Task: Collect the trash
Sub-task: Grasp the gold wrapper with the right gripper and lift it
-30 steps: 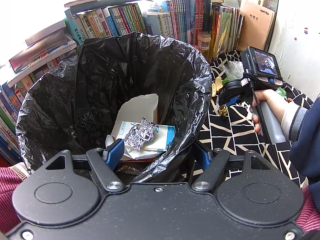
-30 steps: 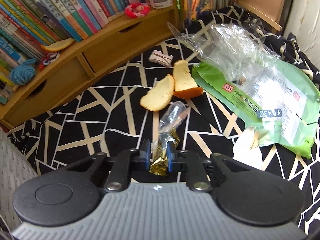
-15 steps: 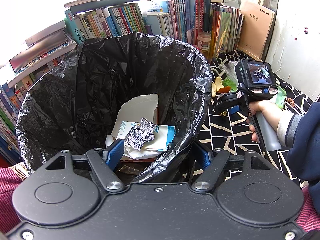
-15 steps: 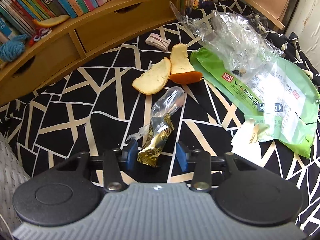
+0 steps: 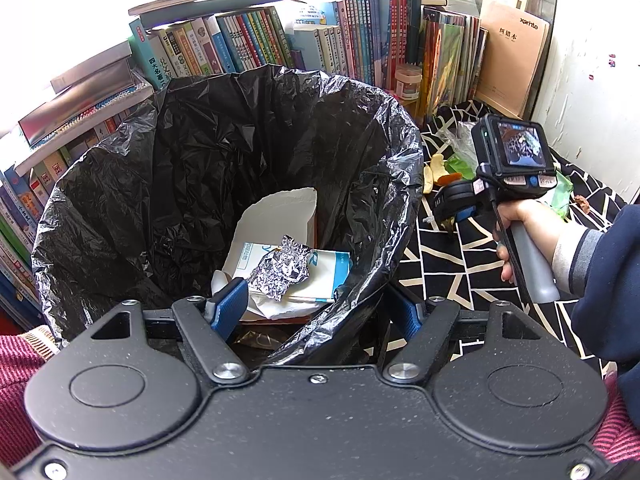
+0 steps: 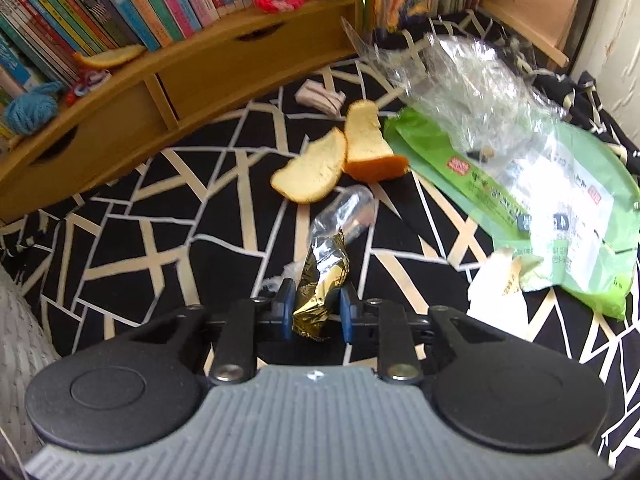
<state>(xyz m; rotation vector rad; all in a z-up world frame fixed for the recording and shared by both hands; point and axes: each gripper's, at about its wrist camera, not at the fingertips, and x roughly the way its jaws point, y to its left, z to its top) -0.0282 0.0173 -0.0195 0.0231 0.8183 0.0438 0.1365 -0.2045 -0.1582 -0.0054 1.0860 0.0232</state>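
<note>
Your right claw (image 6: pixel 314 310) is closing w/ gold foil wrapper (image 6: pixel 320 284) between its pads; left claw (image 5: pixel 316 312) grips black bin-liner rim (image 5: pixel 352 304).

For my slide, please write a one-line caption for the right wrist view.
Right gripper fingers closing around a gold wrapper on the patterned cloth, peels beyond.

The tan notebook (image 5: pixel 513 50) leaning against the books reads "xprinte"; other print is too small or blurred.
</note>
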